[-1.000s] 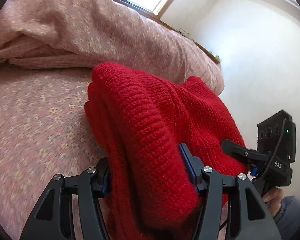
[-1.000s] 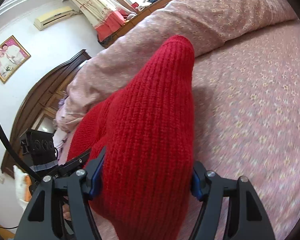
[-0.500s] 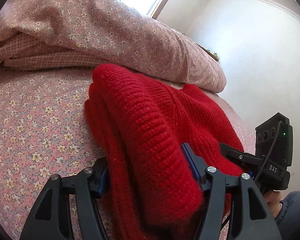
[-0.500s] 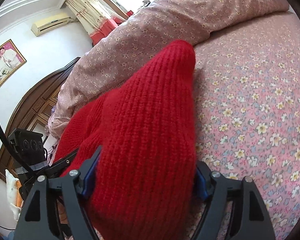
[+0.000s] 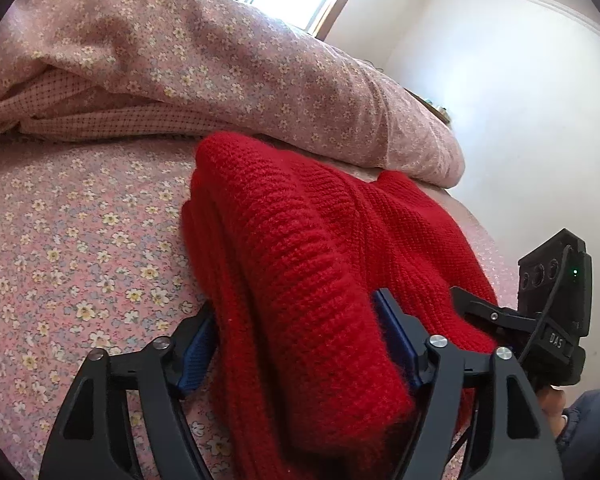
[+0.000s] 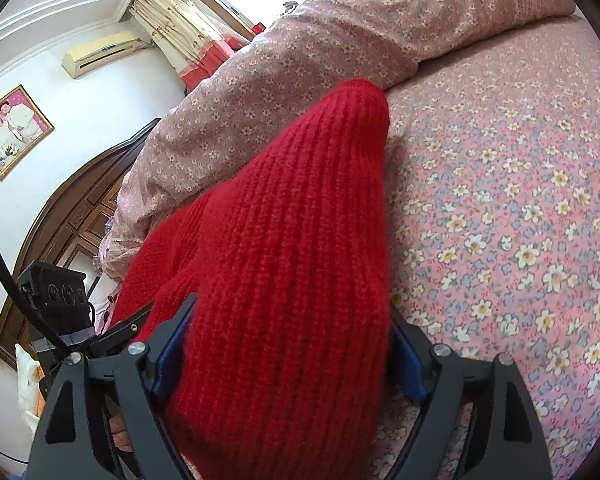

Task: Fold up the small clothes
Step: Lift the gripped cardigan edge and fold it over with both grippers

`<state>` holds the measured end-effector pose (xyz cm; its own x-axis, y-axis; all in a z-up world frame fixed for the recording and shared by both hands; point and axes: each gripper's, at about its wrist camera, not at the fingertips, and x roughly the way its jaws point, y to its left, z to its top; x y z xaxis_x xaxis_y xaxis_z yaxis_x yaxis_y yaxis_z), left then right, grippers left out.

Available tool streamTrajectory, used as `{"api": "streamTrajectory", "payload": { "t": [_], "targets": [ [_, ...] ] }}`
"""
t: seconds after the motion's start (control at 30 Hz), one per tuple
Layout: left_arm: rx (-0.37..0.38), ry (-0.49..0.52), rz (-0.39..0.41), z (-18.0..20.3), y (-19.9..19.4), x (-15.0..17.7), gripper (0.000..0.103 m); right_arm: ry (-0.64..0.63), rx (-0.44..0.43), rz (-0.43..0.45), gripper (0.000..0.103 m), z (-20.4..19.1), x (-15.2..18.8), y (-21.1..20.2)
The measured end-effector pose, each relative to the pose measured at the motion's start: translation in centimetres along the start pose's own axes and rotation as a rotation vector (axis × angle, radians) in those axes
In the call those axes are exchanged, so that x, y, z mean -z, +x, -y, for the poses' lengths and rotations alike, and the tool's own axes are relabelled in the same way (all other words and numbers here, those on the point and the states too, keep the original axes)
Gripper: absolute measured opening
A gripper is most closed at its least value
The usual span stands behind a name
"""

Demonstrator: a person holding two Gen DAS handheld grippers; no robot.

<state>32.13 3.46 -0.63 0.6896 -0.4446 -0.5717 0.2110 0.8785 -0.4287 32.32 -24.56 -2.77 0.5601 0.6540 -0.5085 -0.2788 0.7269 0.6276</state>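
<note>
Both claws grip the red knit sweater [image 5: 300, 264]: the left claw [image 5: 300, 344] and the right claw [image 6: 288, 356] each pinch a thick fold between their blue pads. The garment stretches ahead over the floral bed sheet [image 6: 520, 208], reaching the bunched quilt [image 5: 220, 64] beyond.

Left gripper [image 5: 296, 344], right gripper [image 6: 288, 348]: jaws clamped.

Both tools – left [image 5: 300, 344] (right [image 6: 288, 356] too) – lowered the sweater [image 5: 320, 264] toward the bedsheet [image 5: 80, 248].

Bunched quilt [image 5: 228, 64] behind; open sheet [image 6: 520, 208] rt.
</note>
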Motion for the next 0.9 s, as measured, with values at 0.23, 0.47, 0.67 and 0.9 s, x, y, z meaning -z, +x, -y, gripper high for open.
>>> {"api": "streamTrajectory", "payload": {
  "t": [0.23, 0.47, 0.67, 0.9],
  "targets": [
    [-0.073, 0.026, 0.024, 0.7, -0.7, 0.1, 0.075, 0.004, 0.005, 0.007, 0.093, -0.1, 0.0, -0.1],
    [-0.071, 0.02, 0.022, 0.6, -0.8, 0.2, 0.076, 0.005, 0.003, 0.007, 0.094, -0.1, 0.0, -0.1],
    [0.003, -0.008, 0.008, 0.8, -1.2, 0.5, 0.046, -0.003, 0.029, -0.016, 0.078, -0.5, -0.5, -0.1],
    [-0.005, -0.004, -0.003, 1.2, -1.5, 0.5, 0.047, -0.024, 0.046, -0.028, 0.081, -0.9, -1.5, -0.3]
  ]
}}
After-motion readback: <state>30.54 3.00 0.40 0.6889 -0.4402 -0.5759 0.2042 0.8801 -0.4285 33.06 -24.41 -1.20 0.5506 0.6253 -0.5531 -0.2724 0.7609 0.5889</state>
